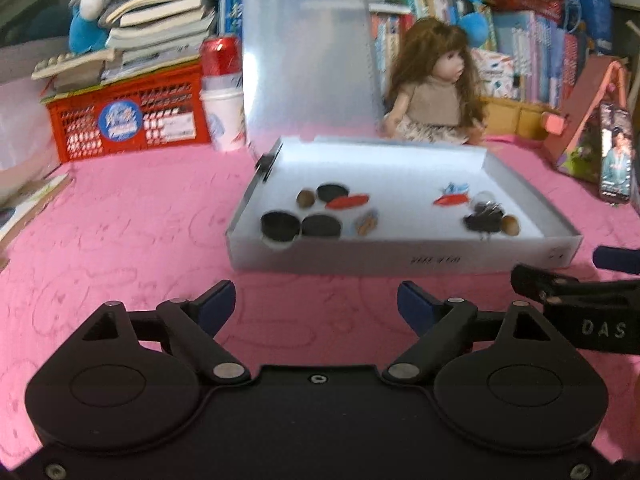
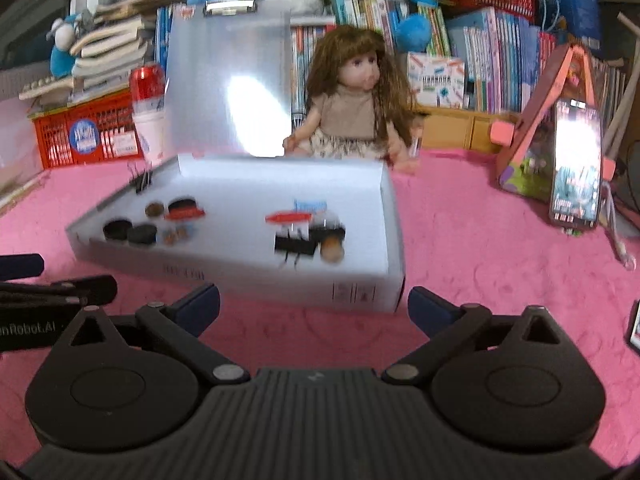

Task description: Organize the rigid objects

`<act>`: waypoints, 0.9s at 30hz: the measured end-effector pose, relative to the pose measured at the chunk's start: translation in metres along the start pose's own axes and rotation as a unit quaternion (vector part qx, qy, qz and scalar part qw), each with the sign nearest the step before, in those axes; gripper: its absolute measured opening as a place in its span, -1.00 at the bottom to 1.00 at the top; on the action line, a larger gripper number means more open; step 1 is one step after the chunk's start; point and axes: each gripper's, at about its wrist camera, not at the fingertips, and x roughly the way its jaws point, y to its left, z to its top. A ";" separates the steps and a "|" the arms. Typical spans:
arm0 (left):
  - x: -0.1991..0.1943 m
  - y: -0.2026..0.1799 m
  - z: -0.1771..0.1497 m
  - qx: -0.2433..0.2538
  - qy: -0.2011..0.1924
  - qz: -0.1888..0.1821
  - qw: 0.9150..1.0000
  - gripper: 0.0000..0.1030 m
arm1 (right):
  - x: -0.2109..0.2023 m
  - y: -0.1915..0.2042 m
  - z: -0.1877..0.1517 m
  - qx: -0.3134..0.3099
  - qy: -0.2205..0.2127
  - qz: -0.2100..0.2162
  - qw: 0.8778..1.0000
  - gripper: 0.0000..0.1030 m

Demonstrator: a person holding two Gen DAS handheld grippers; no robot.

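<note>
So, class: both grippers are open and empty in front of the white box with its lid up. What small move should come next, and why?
Probably bring both grippers up to close the lid. The small items already lie inside the white box, nothing loose shows on the pink cloth, and the left gripper and right gripper hold nothing.

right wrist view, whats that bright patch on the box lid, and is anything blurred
Right wrist view: the patch is glare on the raised translucent lid; the small items in the white box are smeared by motion blur. Left wrist view: the lid shows softer glare and the items look somewhat sharper. Both views bend at the edges.
</note>
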 end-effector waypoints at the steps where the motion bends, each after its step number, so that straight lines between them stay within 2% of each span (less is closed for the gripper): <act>1: 0.002 0.002 -0.002 -0.004 0.005 0.001 1.000 0.70 | 0.001 0.000 -0.003 -0.001 0.005 0.000 1.000 1.00; 7: 0.013 0.006 -0.011 -0.009 0.025 0.013 1.000 0.74 | 0.009 0.002 -0.011 -0.004 0.033 0.006 0.999 1.00; 11: 0.014 0.005 -0.011 -0.007 0.022 0.015 1.000 0.79 | 0.012 0.002 -0.013 -0.002 0.049 0.008 0.999 1.00; 21: 0.017 0.007 -0.011 -0.013 0.029 0.017 0.999 0.97 | 0.011 0.002 -0.014 -0.001 0.049 0.009 0.999 1.00; 27: 0.017 0.007 -0.011 -0.013 0.030 0.019 0.999 0.99 | 0.011 0.002 -0.014 -0.002 0.049 0.009 0.999 1.00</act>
